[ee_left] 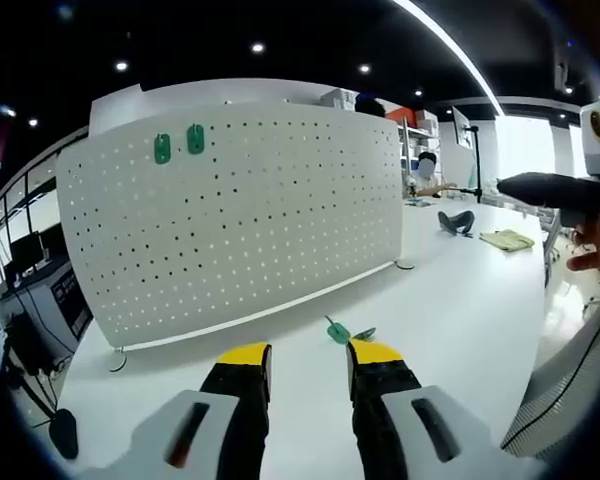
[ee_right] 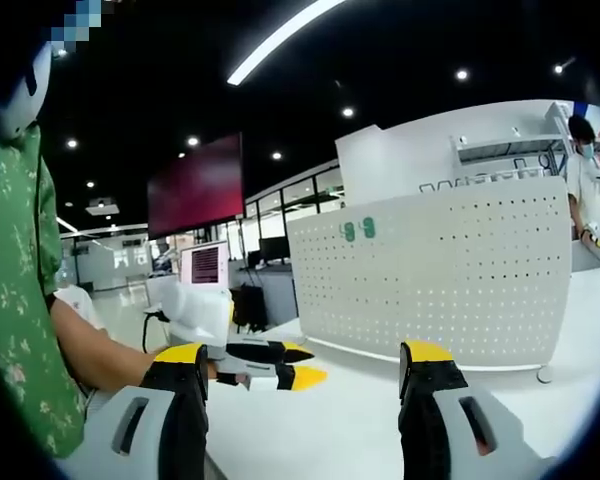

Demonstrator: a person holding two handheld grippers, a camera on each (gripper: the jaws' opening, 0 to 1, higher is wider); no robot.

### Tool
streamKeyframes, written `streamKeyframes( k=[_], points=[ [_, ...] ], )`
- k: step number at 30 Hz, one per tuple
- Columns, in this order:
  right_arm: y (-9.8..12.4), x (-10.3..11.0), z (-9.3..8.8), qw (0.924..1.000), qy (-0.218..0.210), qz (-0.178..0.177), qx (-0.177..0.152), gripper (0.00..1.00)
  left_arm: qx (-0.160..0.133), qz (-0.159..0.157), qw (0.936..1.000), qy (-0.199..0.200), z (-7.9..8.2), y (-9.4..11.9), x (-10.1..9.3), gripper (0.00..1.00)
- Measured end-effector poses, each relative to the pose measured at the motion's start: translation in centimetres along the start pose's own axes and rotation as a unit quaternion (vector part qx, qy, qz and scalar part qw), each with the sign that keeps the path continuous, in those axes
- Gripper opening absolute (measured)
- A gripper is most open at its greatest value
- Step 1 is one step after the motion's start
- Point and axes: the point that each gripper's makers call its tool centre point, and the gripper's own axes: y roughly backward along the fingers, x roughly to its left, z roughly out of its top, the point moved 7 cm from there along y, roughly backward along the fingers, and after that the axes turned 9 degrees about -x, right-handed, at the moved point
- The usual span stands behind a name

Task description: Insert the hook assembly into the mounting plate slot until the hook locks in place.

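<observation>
One green hook [ee_left: 338,331] is seen lying flat, perhaps pointing toward the pegboard [ee_left: 240,215], just ahead of the left gripper [ee_left: 308,362], whose jaws are held apart, empty.

yellow cloth [ee_left: 507,239] on table [ee_left: 460,310]; dark red screen [ee_right: 195,186]

Both the left gripper [ee_left: 307,362] and right gripper [ee_right: 315,372] show black jaws tipped yellow on grey housings with dark slots, plus a green floral sleeve [ee_right: 20,300].

White table [ee_left: 450,320] with pegboard [ee_left: 230,220], green hook [ee_left: 340,332]
</observation>
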Motion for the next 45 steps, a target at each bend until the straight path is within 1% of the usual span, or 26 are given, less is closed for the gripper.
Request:
streamKeyframes(
  k=[10,14,23,35,40,45],
  points=[
    [-0.1,-0.6,-0.6,0.9999,-0.002,-0.01,0.008,0.8,-0.003,-0.011,0.9999,0.003,0.3,0.7,-0.2,0.31],
    [-0.4,-1.1,-1.0,0.9998,-0.001,-0.012,0.015,0.8,-0.001,-0.016,0.9999,0.005,0.2,1.1,-0.3,0.3],
    [-1.5,-2.3,-1.2,0.9996,0.004,-0.009,0.025,0.79,-0.008,-0.018,0.9998,0.008,0.7,1.6,-0.3,0.3],
    [-2.7,-5.5,-1.8,0.9987,0.019,-0.012,0.046,0.78,-0.005,-0.021,0.9997,0.011,0.6,1.9,-0.6,0.29],
    [-3.8,-7.1,-2.8,0.9978,0.021,-0.017,0.06,0.77,-0.006,-0.017,0.9998,0.013,0.7,2.1,-0.5,0.29],
    [-5.0,-8.1,-3.9,0.9966,0.027,-0.018,0.076,0.75,-0.004,-0.015,0.9998,0.015,0.6,2.3,-0.4,0.29]
  ],
)
